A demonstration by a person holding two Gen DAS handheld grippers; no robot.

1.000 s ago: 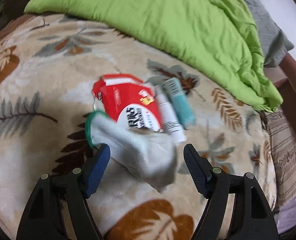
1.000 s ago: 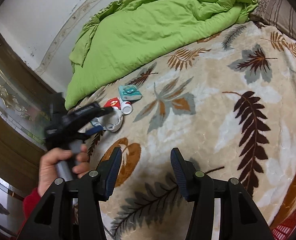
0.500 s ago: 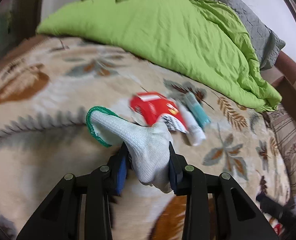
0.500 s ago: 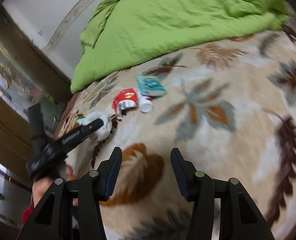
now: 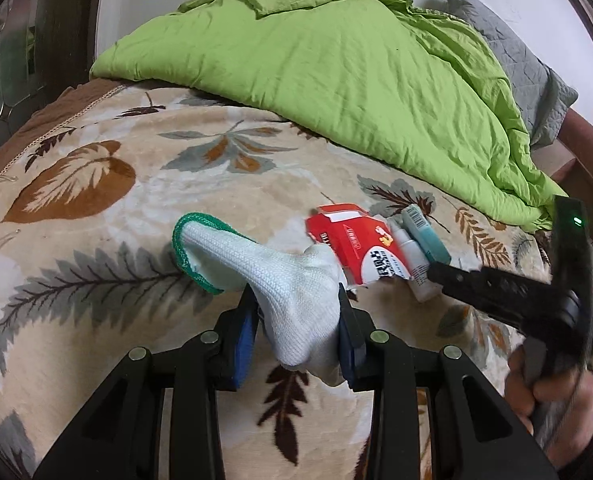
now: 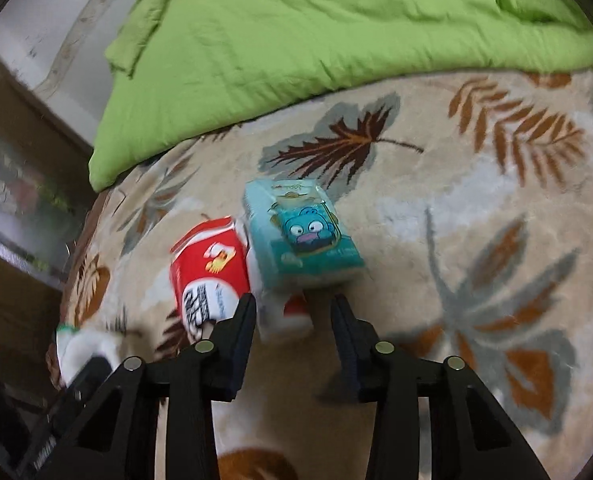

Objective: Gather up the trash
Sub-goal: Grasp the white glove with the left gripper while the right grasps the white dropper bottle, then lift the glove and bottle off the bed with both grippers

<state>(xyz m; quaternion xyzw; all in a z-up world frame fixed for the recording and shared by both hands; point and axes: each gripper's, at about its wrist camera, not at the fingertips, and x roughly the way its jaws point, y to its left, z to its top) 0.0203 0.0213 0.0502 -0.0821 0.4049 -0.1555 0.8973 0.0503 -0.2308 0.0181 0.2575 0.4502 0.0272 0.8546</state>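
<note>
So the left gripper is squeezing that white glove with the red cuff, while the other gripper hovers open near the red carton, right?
Nearly. The cuff is green, not red: the left wrist view shows the left gripper clamped on the white glove. The right gripper does hover open near the red carton.

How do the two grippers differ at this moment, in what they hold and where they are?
The left gripper is shut on the white glove, lifted off the leaf-print blanket; the right gripper is open and holds nothing. The left one has its item; the right one's fingertips flank the white bottle, beside the red packet and teal pack. Both are black with two fingers.
</note>
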